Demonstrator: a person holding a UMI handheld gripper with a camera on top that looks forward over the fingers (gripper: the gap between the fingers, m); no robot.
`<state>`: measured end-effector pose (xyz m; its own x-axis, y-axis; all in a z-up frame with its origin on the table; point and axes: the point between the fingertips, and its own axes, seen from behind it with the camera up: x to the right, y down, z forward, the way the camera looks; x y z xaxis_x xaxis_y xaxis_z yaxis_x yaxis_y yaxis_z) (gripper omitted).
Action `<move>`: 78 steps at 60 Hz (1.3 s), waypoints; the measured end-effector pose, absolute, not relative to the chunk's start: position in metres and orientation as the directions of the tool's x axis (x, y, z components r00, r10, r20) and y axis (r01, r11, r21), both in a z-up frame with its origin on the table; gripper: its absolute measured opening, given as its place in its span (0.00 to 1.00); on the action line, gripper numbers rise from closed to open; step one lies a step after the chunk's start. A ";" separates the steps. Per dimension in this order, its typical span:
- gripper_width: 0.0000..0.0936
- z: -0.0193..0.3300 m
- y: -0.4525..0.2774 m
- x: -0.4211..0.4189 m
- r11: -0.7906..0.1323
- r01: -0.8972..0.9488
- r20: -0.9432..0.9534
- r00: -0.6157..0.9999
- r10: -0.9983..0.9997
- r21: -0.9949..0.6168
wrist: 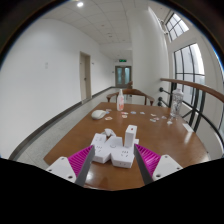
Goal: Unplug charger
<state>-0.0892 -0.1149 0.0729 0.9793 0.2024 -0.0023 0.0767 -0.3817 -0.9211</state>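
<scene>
Several white power strips and socket blocks (112, 150) lie together on the brown wooden table (150, 128), just ahead of and partly between my fingers. A white charger (130, 136) stands upright, plugged into the right block. My gripper (112, 168) is open, its magenta pads (80, 158) on either side of the near blocks with gaps, touching nothing.
Farther along the table stand a bottle with a pink label (120, 100), a white rounded object (99, 114) and small scattered items (150, 115). A railing (195, 95) runs at the right; a wall with a door (85, 75) lies at the left.
</scene>
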 end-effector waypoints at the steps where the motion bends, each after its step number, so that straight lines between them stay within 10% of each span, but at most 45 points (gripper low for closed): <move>1: 0.87 0.072 -0.110 -0.088 -0.380 0.074 -0.004 0.980 0.201 -0.922; 18: 0.76 0.046 -0.017 -0.057 -0.393 0.053 0.003 0.992 0.127 -0.918; 21: 0.69 0.044 -0.003 -0.055 -0.384 0.049 0.001 0.992 0.126 -0.922; 25: 0.24 0.042 0.004 -0.053 -0.370 0.060 0.017 0.993 0.119 -0.927; 32: 0.08 0.043 0.005 -0.051 -0.354 0.055 0.021 0.995 0.099 -0.934; 68: 0.06 0.069 0.000 -0.053 -0.291 0.052 0.034 0.997 0.066 -0.955; 78: 0.06 0.190 -0.017 -0.040 -0.030 0.116 0.115 0.993 0.033 -0.993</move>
<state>-0.0400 -0.0171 0.1900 0.9929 0.0327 0.1147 0.1157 -0.0297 -0.9928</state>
